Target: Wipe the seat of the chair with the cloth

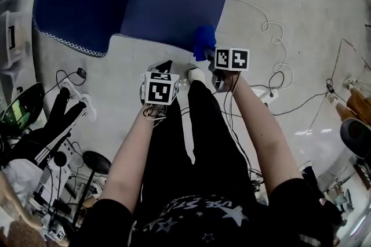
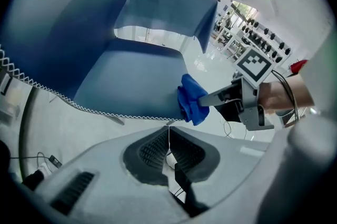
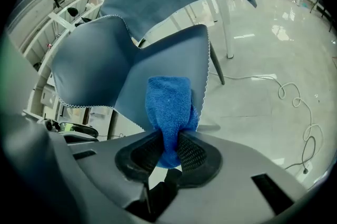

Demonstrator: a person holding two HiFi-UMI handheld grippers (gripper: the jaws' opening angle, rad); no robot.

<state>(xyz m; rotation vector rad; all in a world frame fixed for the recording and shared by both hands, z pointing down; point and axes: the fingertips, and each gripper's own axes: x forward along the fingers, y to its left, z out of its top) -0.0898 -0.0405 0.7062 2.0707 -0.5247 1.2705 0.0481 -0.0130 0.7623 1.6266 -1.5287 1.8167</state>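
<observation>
The right gripper's (image 3: 168,150) jaws are clenched on the lower end of a blue cloth (image 3: 168,104), whose bunched upper part stands out beyond them. The cloth lies against the near right corner of the chair seat (image 3: 166,57), at its white-stitched edge. The left gripper (image 2: 169,148) has its jaws pressed together with nothing between them; it is held just left of the right one and nearer the person, short of the seat's near edge. Under the chair is a pale glossy floor (image 1: 290,37), with a white cable (image 1: 272,25) trailing to the right.
</observation>
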